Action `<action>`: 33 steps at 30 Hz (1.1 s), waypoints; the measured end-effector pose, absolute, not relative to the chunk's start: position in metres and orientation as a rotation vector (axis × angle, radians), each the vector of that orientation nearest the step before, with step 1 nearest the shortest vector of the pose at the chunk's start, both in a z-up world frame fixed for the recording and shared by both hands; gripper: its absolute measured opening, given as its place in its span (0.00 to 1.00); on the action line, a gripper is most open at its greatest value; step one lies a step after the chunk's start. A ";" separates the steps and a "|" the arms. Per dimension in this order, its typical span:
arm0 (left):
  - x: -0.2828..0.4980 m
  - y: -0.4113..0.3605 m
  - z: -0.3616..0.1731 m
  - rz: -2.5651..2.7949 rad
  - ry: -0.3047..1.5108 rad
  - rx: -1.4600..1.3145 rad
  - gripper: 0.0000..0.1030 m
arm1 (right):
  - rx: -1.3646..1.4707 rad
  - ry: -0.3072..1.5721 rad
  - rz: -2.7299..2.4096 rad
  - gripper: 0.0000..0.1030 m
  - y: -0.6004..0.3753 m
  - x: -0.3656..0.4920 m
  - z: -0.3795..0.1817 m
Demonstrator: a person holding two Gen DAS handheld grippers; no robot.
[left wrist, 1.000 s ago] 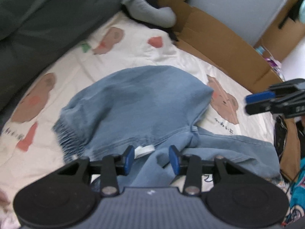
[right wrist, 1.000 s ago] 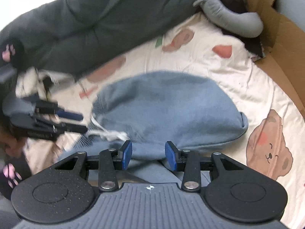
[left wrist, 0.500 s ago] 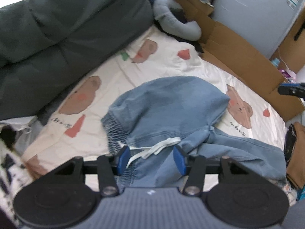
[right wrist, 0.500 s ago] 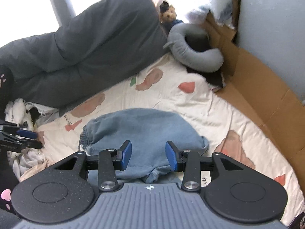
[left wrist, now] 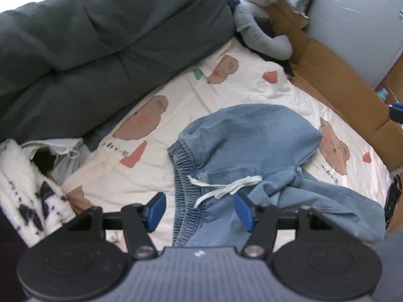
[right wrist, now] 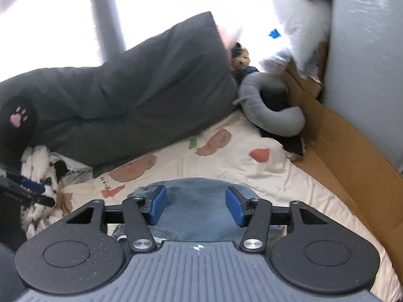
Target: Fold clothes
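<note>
Light blue denim pants [left wrist: 249, 141] lie on the bed sheet [left wrist: 181, 100], cream with bear and heart prints; they are folded over so the upper part forms a rounded mound, elastic ruched waistband [left wrist: 182, 171] at its left edge, white drawstring [left wrist: 226, 186] trailing loose across the front, and one leg spreading out flat toward the lower right (wrinkled, not squared up). Left gripper [left wrist: 200, 211] hangs above the waistband area, its blue fingers [left wrist: 156, 207] apart and opening, nothing pressed between them; the cloth seen in the gap lies below on the bed. Right gripper [right wrist: 196, 209] likewise has fingers [right wrist: 157, 205] apart and opening, with only the top of the denim mound [right wrist: 196, 193] showing beyond them, no contact visible. Left wrist view alone shows the waistband, drawstring, the spread leg and the bear print to the right of the pants. Right wrist view alone shows the bright window behind, a grey post, a small plush toy [right wrist: 240, 59] by the dark grey duvet [right wrist: 141, 95], a black sleeve with a pink paw print [right wrist: 17, 117], and the other gripper's blue fingers at the far left edge over a black-and-white fuzzy cloth [right wrist: 37, 176]. Both views show the grey curved pillow [left wrist: 264, 42] and brown cardboard [left wrist: 335, 80] along the bed's right side.
</note>
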State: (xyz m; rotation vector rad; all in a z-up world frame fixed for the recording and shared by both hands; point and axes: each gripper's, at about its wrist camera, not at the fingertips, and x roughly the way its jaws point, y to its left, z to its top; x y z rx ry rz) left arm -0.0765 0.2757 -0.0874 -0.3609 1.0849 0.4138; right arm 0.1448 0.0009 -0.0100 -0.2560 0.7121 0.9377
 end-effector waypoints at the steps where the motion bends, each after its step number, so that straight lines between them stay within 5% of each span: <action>1: -0.078 0.278 -0.091 0.419 1.085 -0.372 0.61 | -0.271 0.711 0.951 0.61 0.004 0.143 -0.012; 13: -0.095 0.305 -0.146 0.527 1.078 -0.512 0.61 | -0.271 0.785 0.961 0.62 0.020 0.159 -0.048; 33: -0.101 0.336 -0.263 0.830 1.239 -0.654 0.61 | -0.331 0.877 1.357 0.61 0.191 0.284 -0.215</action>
